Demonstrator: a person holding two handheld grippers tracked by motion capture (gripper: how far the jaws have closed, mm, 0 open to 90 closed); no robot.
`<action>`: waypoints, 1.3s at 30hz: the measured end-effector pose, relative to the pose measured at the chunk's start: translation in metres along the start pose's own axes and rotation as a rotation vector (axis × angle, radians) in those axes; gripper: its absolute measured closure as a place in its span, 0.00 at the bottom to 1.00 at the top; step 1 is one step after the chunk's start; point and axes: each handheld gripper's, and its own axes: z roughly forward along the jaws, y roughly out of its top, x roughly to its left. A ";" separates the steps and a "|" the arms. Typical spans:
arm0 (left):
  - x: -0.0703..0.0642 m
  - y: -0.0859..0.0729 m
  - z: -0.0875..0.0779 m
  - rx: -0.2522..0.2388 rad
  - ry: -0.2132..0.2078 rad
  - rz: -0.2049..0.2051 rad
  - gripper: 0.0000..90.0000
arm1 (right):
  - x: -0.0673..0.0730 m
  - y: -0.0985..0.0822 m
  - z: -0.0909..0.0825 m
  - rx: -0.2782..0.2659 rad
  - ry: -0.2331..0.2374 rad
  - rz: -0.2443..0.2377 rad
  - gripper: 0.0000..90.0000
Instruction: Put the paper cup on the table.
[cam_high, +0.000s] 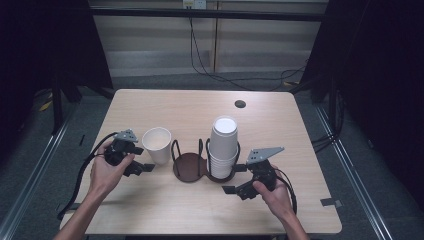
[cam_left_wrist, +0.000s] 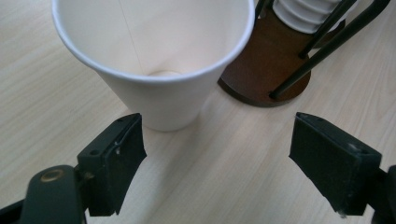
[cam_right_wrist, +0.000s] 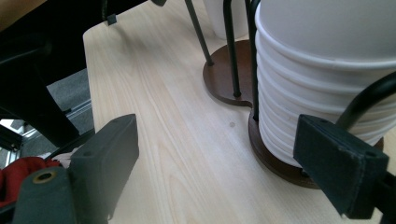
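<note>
A single white paper cup (cam_high: 157, 144) stands upright and empty on the table, left of a brown two-ring cup holder (cam_high: 190, 167). The holder's right ring carries a stack of white cups (cam_high: 223, 145); its left ring is empty. My left gripper (cam_high: 141, 159) is open just left of the single cup. In the left gripper view the cup (cam_left_wrist: 159, 56) stands just ahead of the left gripper (cam_left_wrist: 217, 154), not between the jaws. My right gripper (cam_high: 235, 179) is open at the holder's lower right, and the stack (cam_right_wrist: 317, 70) sits by its right jaw in the right gripper view.
The light wooden table (cam_high: 165, 205) has a dark round hole (cam_high: 240, 104) near its far edge. Cables run over the floor behind it. Bare tabletop lies in front of the holder and to the far left and right.
</note>
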 end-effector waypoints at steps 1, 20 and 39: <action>-0.003 -0.002 0.001 -0.020 -0.003 -0.006 0.20 | 0.000 0.000 0.000 -0.002 -0.002 -0.001 0.16; -0.049 -0.026 -0.010 -0.150 -0.046 0.043 0.19 | 0.002 -0.001 -0.001 -0.009 -0.013 0.002 0.16; -0.090 -0.040 0.011 -0.212 -0.103 0.046 0.24 | 0.006 -0.007 -0.005 -0.043 -0.032 0.028 0.16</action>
